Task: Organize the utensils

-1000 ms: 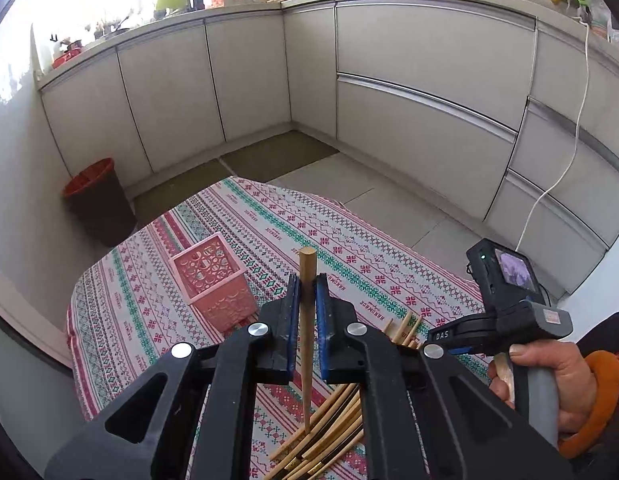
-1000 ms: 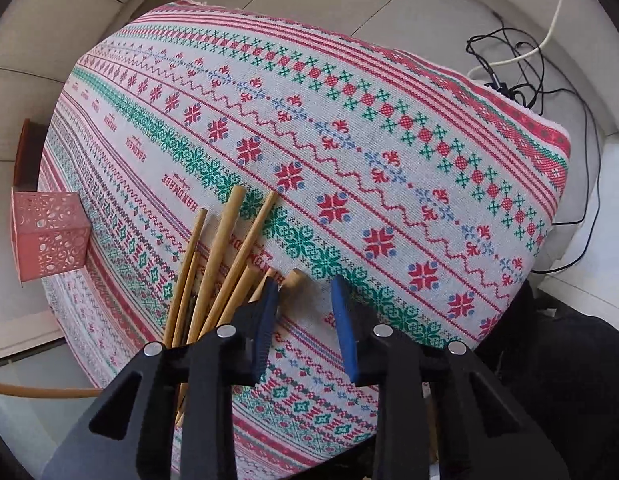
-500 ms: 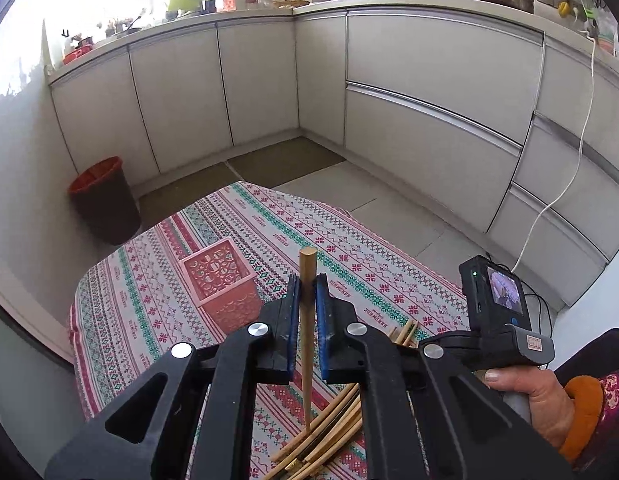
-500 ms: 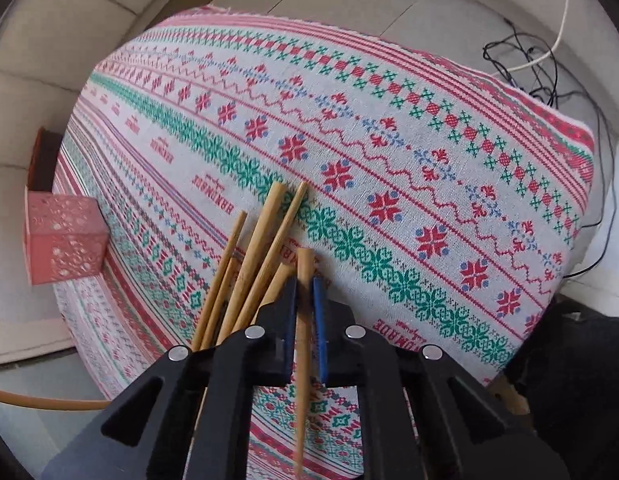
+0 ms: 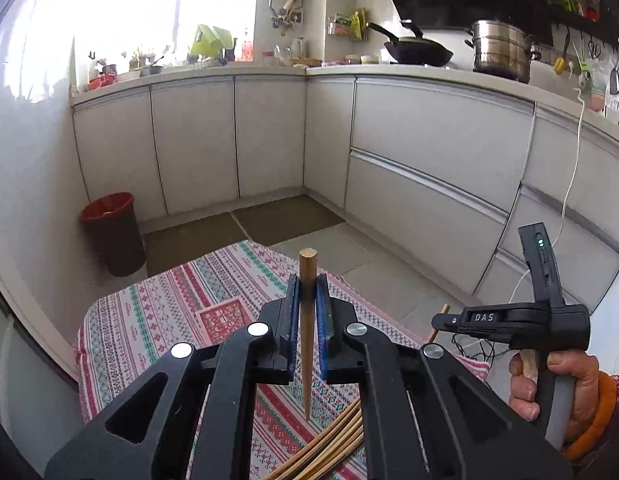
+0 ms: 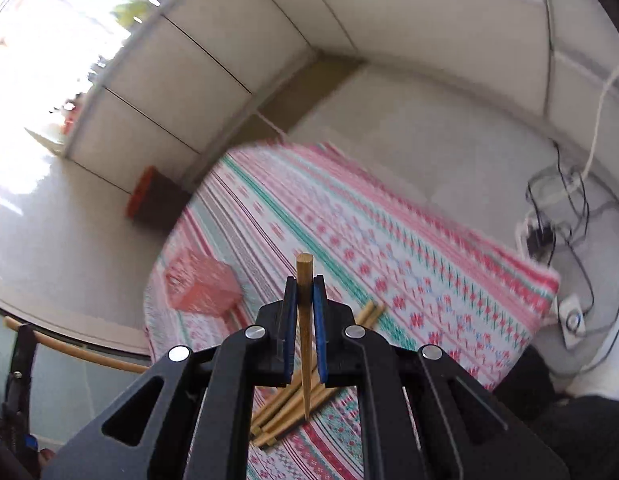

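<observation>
My left gripper (image 5: 308, 286) is shut on a wooden chopstick (image 5: 307, 332), held upright above the patterned tablecloth (image 5: 157, 312). My right gripper (image 6: 304, 288) is shut on another wooden chopstick (image 6: 305, 332), lifted off the cloth; that gripper also shows at the right of the left wrist view (image 5: 509, 320). Several loose chopsticks (image 6: 293, 408) lie in a pile on the cloth below both grippers, also seen in the left wrist view (image 5: 329, 448). A pink perforated box (image 5: 223, 318) stands on the cloth to the left, blurred in the right wrist view (image 6: 201, 284).
A red waste bin (image 5: 113, 232) stands on the floor past the table's far left. White kitchen cabinets (image 5: 409, 152) ring the room. Cables and a power strip (image 6: 557, 232) lie on the floor to the table's right.
My right gripper closed on a chopstick from the pile and lifted it, tilting up off the cloth. My left gripper rose and tilted up, still holding its chopstick.
</observation>
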Tool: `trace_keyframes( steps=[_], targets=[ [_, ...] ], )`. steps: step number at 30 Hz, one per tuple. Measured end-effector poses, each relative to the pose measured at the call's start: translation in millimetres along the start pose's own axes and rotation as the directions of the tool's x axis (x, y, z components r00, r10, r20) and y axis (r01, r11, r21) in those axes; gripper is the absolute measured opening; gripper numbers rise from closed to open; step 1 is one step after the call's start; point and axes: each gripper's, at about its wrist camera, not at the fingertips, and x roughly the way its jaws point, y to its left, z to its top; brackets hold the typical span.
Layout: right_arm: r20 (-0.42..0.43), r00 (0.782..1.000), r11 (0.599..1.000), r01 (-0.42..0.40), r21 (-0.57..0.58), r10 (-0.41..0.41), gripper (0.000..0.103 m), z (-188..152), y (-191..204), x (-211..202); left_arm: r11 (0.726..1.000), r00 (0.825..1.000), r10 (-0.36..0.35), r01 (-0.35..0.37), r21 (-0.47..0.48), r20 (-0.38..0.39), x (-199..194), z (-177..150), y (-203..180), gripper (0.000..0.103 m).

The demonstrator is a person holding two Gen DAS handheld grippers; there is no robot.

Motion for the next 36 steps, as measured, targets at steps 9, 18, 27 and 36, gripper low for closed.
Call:
trace_keyframes(
  steps=[9,18,27,36],
  targets=[
    [0.182,0.951,0.964,-0.228,-0.135,0.250,0.008,78.8,90.1,-58.4,0.987,0.981,0.115,-0.096,-0.129,0.154,-13.2,52.5,28.2,0.007],
    [0.205,0.914,0.917,-0.291,-0.272,0.351,0.008,96.8,149.3,-33.5,0.952,0.950,0.247,-0.201,-0.233,0.189,25.8,68.0,67.3,0.007],
    [0.186,0.939,0.909,-0.206,-0.363,0.288,0.008,77.5,177.8,13.7,0.915,0.945,0.310,-0.267,-0.304,0.105,50.3,44.4,97.5,0.036],
    [0.163,0.949,0.900,-0.187,-0.395,0.269,0.009,59.5,191.5,45.7,0.883,0.923,0.362,-0.295,-0.364,0.131,15.3,43.8,110.3,0.048]
  ],
)
